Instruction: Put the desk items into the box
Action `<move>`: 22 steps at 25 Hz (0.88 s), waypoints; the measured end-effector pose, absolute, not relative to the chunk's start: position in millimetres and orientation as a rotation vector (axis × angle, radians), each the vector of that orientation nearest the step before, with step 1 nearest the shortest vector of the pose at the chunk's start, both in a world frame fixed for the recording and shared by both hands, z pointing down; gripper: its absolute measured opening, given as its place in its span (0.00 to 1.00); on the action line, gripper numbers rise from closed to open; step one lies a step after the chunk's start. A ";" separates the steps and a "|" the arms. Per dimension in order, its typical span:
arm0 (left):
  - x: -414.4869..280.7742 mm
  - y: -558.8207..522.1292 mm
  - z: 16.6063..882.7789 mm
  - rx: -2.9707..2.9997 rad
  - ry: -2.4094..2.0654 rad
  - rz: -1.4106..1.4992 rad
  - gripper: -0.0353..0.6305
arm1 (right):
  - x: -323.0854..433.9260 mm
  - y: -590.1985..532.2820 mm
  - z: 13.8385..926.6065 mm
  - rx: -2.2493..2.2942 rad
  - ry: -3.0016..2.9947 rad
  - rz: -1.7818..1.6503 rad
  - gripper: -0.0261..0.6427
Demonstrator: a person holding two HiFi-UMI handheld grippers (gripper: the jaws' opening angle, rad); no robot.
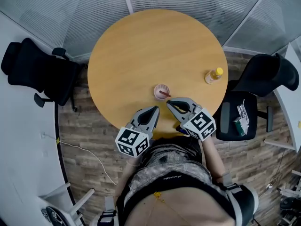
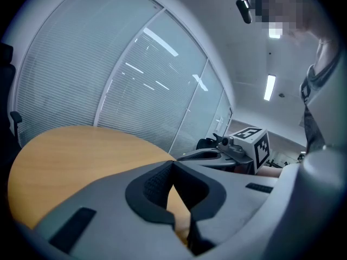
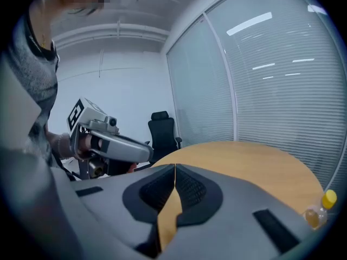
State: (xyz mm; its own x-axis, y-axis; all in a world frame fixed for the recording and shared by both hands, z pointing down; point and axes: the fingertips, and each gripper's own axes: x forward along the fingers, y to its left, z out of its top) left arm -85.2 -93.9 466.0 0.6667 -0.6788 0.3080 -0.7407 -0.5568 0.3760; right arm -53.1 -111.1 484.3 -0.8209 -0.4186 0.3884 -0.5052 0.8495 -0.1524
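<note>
Round wooden table (image 1: pixel 141 46) fills the middle of the head view, with the person standing at its near edge. Left gripper (image 1: pixel 156 108): tips over the near rim of the table, jaws closed tip to tip, nothing between the pads; only tabletop shows through the gap behind the tips in the left gripper view. Right gripper (image 1: pixel 168 102): just beside the left one, also over the near rim, jaws closed pad against pad and empty, confirmed in the right gripper view. Both grippers are clear of the table surface. Small pink cup (image 1: pixel 162 92): upright on the table near its near edge, just beyond the right gripper's tips, not touched by either gripper; a thin dark-red item (image 1: pixel 164 93) lies across its mouth. Bottle (image 1: pixel 213 75) with yellow cap: upright near the right edge of the table, well apart from the cup and both grippers; it also shows at the lower right of the right gripper view. One black office chair (image 1: pixel 37 72) stands off the table's left side. A second black chair (image 1: pixel 263 79) stands off its right side, with small items (image 1: pixel 241 115) on the seat, too small to identify.
</note>
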 end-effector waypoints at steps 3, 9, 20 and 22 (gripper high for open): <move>-81.9 -93.3 450.7 2.452 -1.110 0.163 0.05 | -54.1 -110.5 464.4 0.716 -2.727 0.326 0.07; -78.5 -97.8 425.1 2.501 -1.131 0.093 0.05 | -55.4 -107.5 433.9 0.719 -2.775 0.261 0.07; -74.1 -102.1 417.8 2.580 -1.153 0.128 0.05 | -55.5 -110.5 424.0 0.710 -2.791 0.221 0.07; -75.6 -103.9 418.9 2.575 -1.159 0.133 0.05 | -56.9 -111.3 427.1 0.697 -2.784 0.230 0.07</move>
State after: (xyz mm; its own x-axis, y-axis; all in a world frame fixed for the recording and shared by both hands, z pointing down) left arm -75.6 -103.9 418.9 0.6677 -0.7142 0.2101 -0.7431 -0.6230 0.2441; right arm -56.9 -111.3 427.1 -0.8506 -0.4396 0.2884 -0.4810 0.8722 -0.0891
